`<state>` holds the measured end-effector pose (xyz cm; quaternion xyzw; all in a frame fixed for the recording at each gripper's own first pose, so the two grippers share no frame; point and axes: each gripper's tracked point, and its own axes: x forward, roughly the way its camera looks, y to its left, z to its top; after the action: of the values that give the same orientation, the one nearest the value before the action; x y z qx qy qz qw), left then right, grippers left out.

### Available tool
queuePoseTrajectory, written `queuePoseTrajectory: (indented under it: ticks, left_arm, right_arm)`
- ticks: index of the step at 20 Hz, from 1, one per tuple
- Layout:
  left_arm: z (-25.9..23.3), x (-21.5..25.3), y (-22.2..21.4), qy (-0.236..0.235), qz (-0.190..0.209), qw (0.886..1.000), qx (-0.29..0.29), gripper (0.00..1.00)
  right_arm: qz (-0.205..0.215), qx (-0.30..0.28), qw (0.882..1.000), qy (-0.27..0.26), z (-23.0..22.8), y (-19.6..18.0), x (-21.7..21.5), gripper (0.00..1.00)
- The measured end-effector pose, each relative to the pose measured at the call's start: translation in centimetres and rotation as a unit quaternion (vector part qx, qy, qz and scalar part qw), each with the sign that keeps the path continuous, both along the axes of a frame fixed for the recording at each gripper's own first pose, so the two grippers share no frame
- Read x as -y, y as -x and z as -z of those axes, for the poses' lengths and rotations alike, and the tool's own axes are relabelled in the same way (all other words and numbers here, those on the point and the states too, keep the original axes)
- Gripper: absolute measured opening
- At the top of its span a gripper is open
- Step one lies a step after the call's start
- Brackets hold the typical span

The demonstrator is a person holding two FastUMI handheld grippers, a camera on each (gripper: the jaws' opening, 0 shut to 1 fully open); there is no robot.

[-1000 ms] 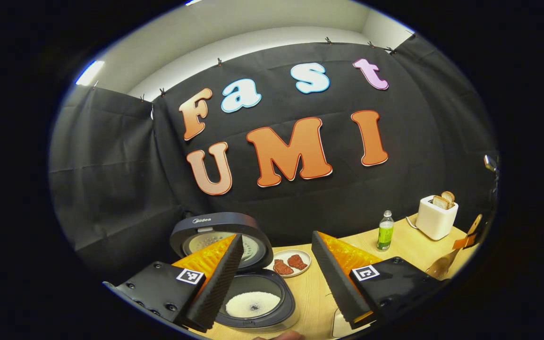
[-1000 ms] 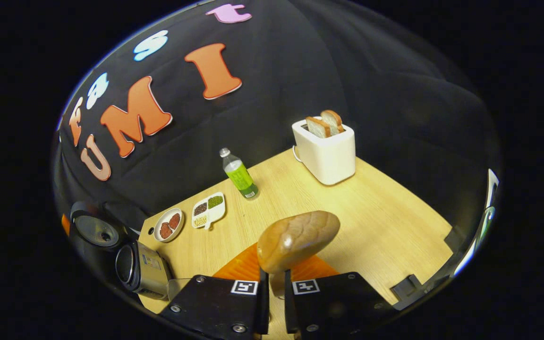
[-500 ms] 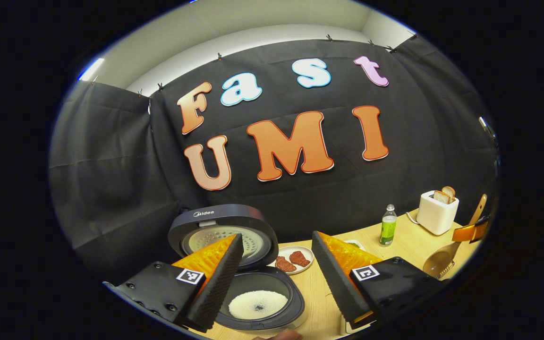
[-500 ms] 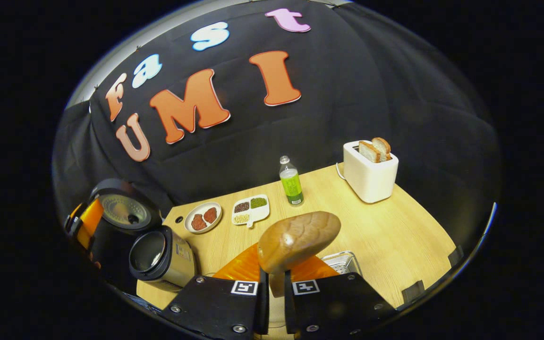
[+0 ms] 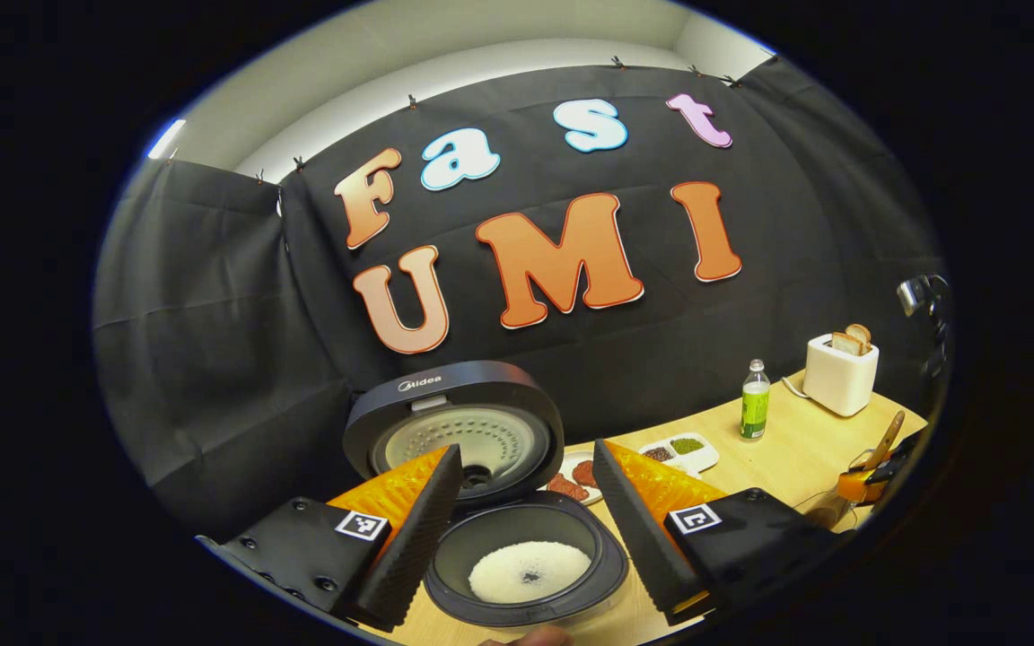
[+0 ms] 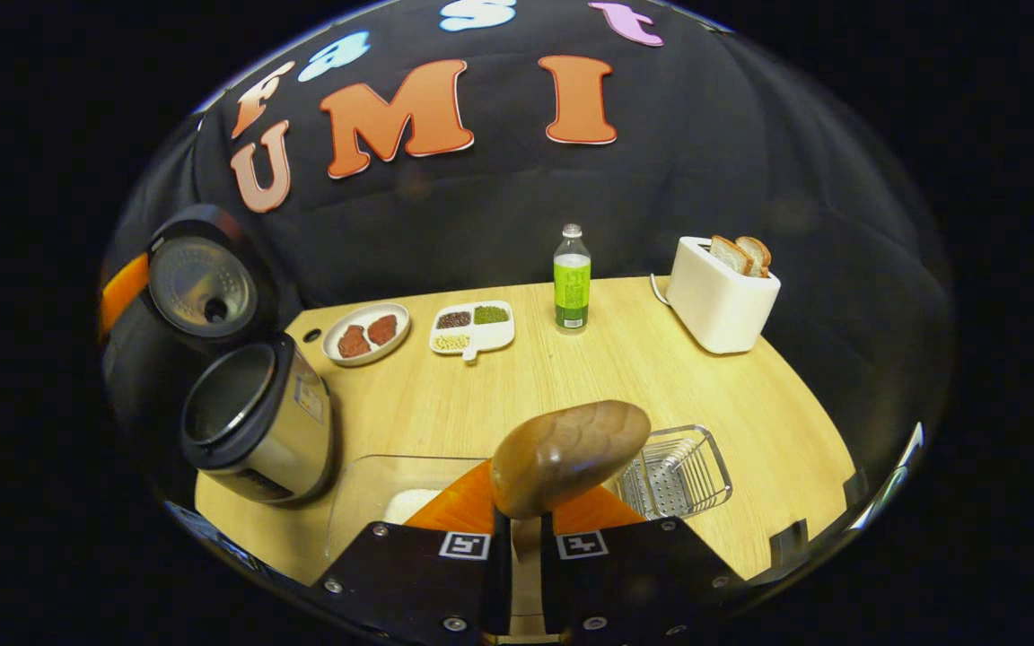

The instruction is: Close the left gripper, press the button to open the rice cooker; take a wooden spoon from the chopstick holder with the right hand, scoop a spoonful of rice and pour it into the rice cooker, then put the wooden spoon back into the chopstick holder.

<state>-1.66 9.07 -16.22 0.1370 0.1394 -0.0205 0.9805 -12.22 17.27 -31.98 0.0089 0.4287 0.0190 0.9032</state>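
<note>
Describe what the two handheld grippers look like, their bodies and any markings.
Both the left gripper and the right gripper have black, angular bodies fastened with visible screws, and each finger mount carries a small square black-and-white tag. The left gripper's finger pads are ribbed.

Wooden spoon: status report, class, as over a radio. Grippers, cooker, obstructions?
Right gripper shut on spoon, above metal holder. Left gripper open. Cooker open, rice inside. Nothing seen blocking the holder.
</note>
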Motion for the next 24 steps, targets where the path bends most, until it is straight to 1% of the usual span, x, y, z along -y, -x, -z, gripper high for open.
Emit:
queuePoseTrajectory:
  ticks: [4, 5, 6, 8, 9, 10, 11, 13, 18, 19, 20, 24]
  left_arm:
    - [0.4, -1.4, 0.2, -0.008, 0.004, 1.000, -0.006, 0.98]
    - [0.2, -1.7, 0.2, -0.013, 0.003, 1.000, -0.005, 1.00]
    - [0.1, -2.0, 0.2, -0.015, 0.001, 1.000, -0.002, 0.98]
    - [0.5, -2.4, 0.3, -0.013, -0.007, 1.000, -0.007, 0.98]
    - [0.9, -2.6, 0.4, -0.010, -0.010, 1.000, -0.012, 0.98]
    - [1.1, -2.7, 0.4, -0.009, -0.012, 1.000, -0.017, 0.98]
    - [1.1, -2.9, 0.5, -0.009, -0.013, 1.000, -0.020, 0.98]
    - [1.3, -2.9, 0.4, -0.013, -0.010, 1.000, -0.024, 0.98]
    - [1.6, -2.5, 0.2, -0.021, 0.000, 0.999, -0.031, 0.98]
    - [1.8, -2.4, 0.3, -0.020, 0.003, 0.999, -0.033, 0.98]
    - [1.9, -2.3, 0.2, -0.021, 0.005, 0.999, -0.035, 0.98]
    - [2.1, -2.5, 0.4, -0.018, 0.006, 0.999, -0.041, 0.98]
  right_arm:
    - [0.015, 0.013, 0.999, 0.051, 1.6, 0.5, -0.1, 0.13]
    - [0.018, 0.025, 0.997, 0.064, 1.8, 0.3, -0.1, 0.13]
    - [0.019, 0.038, 0.996, 0.076, 1.7, 0.0, -0.1, 0.13]
    - [0.016, 0.048, 0.994, 0.096, 2.0, 0.1, -0.6, 0.12]
    - [0.016, 0.050, 0.993, 0.102, 2.3, 0.2, -0.8, 0.08]
    - [0.016, 0.053, 0.993, 0.106, 2.5, 0.5, -1.3, 0.12]
    - [0.018, 0.052, 0.993, 0.106, 2.8, 0.6, -1.6, 0.12]
    - [0.035, 0.049, 0.994, 0.091, 3.3, 1.2, -1.9, 0.12]
    - [0.053, 0.048, 0.996, 0.054, 4.4, 1.8, -2.2, 0.11]
    - [0.060, 0.038, 0.997, 0.041, 4.7, 2.3, -2.4, 0.11]
    - [0.074, 0.046, 0.996, 0.029, 4.5, 2.2, -2.4, 0.11]
    - [0.095, 0.019, 0.995, -0.022, 4.9, 2.4, -3.3, 0.11]
